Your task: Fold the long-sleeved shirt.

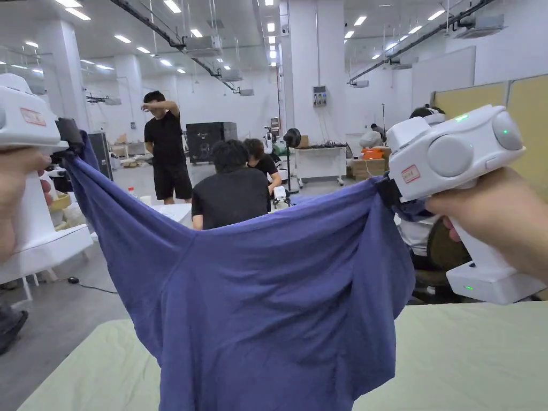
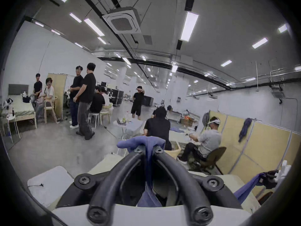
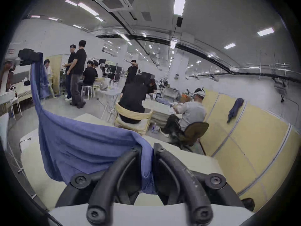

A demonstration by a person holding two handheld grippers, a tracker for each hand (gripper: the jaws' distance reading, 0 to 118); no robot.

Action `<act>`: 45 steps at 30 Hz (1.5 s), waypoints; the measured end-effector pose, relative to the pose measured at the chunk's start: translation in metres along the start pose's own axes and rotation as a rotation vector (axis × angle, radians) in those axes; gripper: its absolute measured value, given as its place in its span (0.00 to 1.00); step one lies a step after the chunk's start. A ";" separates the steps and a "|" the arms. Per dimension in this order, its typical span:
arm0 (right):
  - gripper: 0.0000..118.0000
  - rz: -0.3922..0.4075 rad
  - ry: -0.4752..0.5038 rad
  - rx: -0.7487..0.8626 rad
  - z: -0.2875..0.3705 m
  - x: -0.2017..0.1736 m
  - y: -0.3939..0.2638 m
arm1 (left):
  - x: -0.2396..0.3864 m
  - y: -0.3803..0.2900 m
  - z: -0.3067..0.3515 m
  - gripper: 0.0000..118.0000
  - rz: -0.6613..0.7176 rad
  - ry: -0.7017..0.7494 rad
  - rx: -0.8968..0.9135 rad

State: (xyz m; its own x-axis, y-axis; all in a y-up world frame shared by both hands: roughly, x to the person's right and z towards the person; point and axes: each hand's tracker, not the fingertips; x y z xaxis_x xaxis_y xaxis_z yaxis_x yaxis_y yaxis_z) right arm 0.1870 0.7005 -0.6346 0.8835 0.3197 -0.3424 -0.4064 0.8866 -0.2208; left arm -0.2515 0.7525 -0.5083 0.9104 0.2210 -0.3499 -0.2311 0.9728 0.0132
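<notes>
A blue long-sleeved shirt (image 1: 267,299) hangs in the air between both grippers, its top edge sagging in the middle and its lower part reaching down to the table. My left gripper (image 1: 69,140) pinches one upper corner at the left; in its own view the jaws are shut on a fold of blue cloth (image 2: 148,145). My right gripper (image 1: 386,193) pinches the other upper corner, with cloth (image 3: 147,157) clamped between its jaws. The left gripper (image 3: 30,56) and the right gripper (image 2: 267,178) each show in the other's view, holding the shirt.
A pale green table (image 1: 465,358) lies below the shirt. Beyond it several people sit and stand at other tables (image 1: 321,160). Yellow partition panels (image 1: 514,118) stand at the right, and a white table (image 1: 43,251) at the left.
</notes>
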 end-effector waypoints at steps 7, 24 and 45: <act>0.14 -0.021 -0.068 -0.023 -0.068 -0.009 0.034 | -0.003 -0.009 -0.055 0.04 -0.013 0.081 0.020; 0.14 0.109 0.084 -0.477 -0.237 -0.130 -0.286 | -0.099 -0.336 -0.090 0.04 -0.065 0.148 -0.440; 0.14 0.070 0.121 -0.559 0.072 -0.169 -0.515 | -0.160 -0.447 0.231 0.04 -0.169 0.027 -0.789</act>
State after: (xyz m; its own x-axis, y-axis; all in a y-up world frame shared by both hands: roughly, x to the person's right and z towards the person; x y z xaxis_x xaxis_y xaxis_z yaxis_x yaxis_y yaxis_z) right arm 0.2634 0.2136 -0.3973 0.8303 0.3015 -0.4687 -0.5536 0.5427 -0.6317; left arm -0.2143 0.2983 -0.2419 0.9485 0.0634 -0.3103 -0.2740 0.6555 -0.7037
